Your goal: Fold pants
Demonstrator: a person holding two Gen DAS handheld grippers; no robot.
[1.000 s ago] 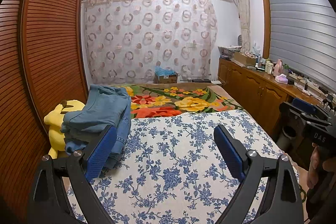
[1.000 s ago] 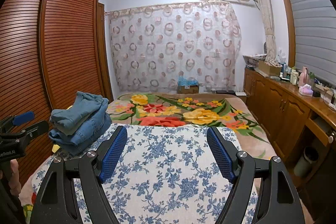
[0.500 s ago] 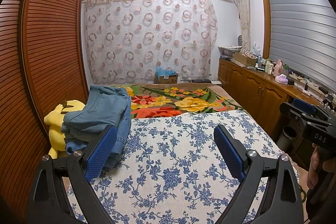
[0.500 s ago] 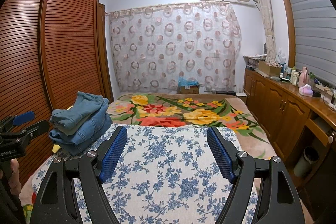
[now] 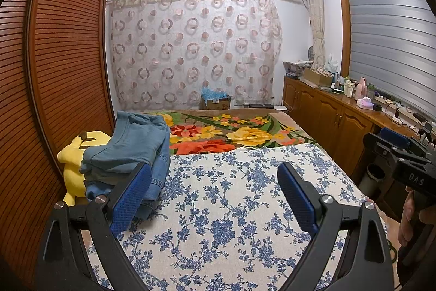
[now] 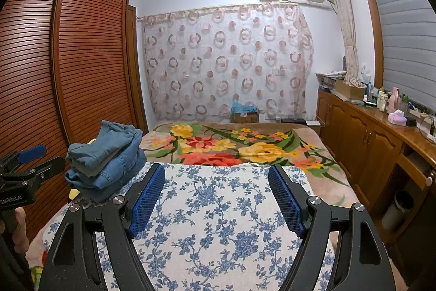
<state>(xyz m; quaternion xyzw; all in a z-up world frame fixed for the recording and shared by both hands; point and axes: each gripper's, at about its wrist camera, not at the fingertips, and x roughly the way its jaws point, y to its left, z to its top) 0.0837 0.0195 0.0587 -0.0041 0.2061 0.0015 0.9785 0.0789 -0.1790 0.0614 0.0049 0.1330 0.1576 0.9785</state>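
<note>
1. Nothing has moved since the earlier frames: both grippers are held where they were, and the pile of denim is unchanged.
2. Far left: a yellow plush toy (image 5: 73, 154) is wedged between the wardrobe (image 5: 54, 72) and the left edge of the bed, touching the pile from behind.
3. The stack of pants (image 5: 128, 154) sits at the left edge of the blue floral sheet (image 5: 231, 209), near the sheet's far-left corner. Several denim pieces are piled up, roughly folded already; the exact count cannot be told.
4. Left gripper (image 5: 214, 198): jaws stand wide apart, nothing between them. The left pad overlaps the stack in the left wrist view only; no contact is made.
5. The middle of the sheet is bare, so a working area is available.
6. Right gripper (image 6: 216, 199): jaws likewise spread wide and empty, hovering over the sheet's near-centre, well apart from the stack (image 6: 105, 157).
7. Step judged: idle between garments, either before a pair is picked or after the last one was stacked. Which of the two cannot be settled.
8. If more folding is due, the next move calls for a reach towards the left edge, a pinch on the top pair's waistband or hem, and a drag onto the sheet's centre for spreading.
9. Risk judged: lower layers may be dragged along with the top one.
</note>
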